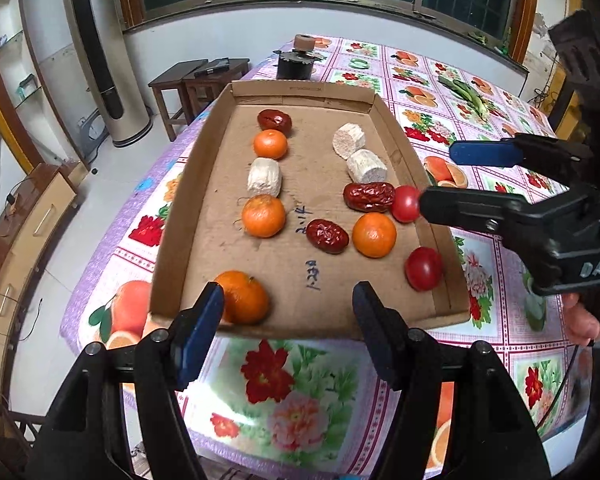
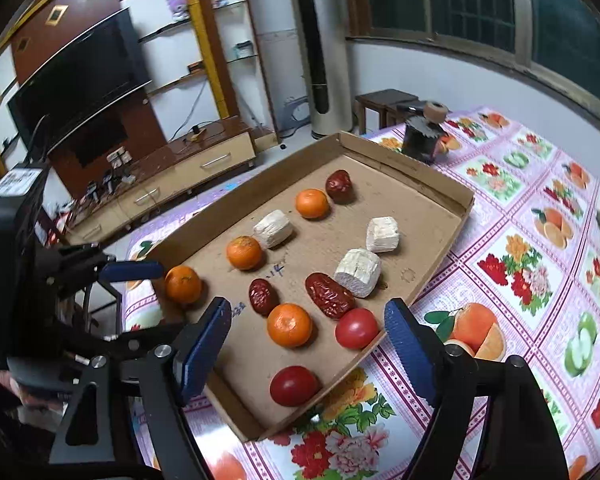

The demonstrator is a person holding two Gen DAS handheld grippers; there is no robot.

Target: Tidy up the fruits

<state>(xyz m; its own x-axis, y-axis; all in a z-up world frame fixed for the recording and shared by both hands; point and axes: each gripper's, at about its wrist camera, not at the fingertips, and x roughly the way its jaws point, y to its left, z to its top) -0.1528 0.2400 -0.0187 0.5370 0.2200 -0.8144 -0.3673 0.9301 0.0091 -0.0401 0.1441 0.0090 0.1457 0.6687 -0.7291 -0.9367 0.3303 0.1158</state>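
Four round orange mandarins, three wrinkled dark-red dried dates, three pale cream ridged stubby cylinders and two smooth red tomatoes lie in a shallow brown cardboard tray on the desk, which wears a purple cloth printed with flowers and fruit. Along the tray's left wall run a date near the far corner, a mandarin, a cylinder, a mandarin and, in the near left corner, one more mandarin. By the right wall lie two cylinders touching each other, then a long date touching a tomato; a mandarin and a smaller date lie just nearer, and the second tomato sits against the right wall near the front corner.

The left claw hangs wide over the tray's near edge, gripping nothing. The right claw also gapes wide with nothing pressed, above the tomatoes at the right wall.

A dark jar stands beyond the tray's far edge
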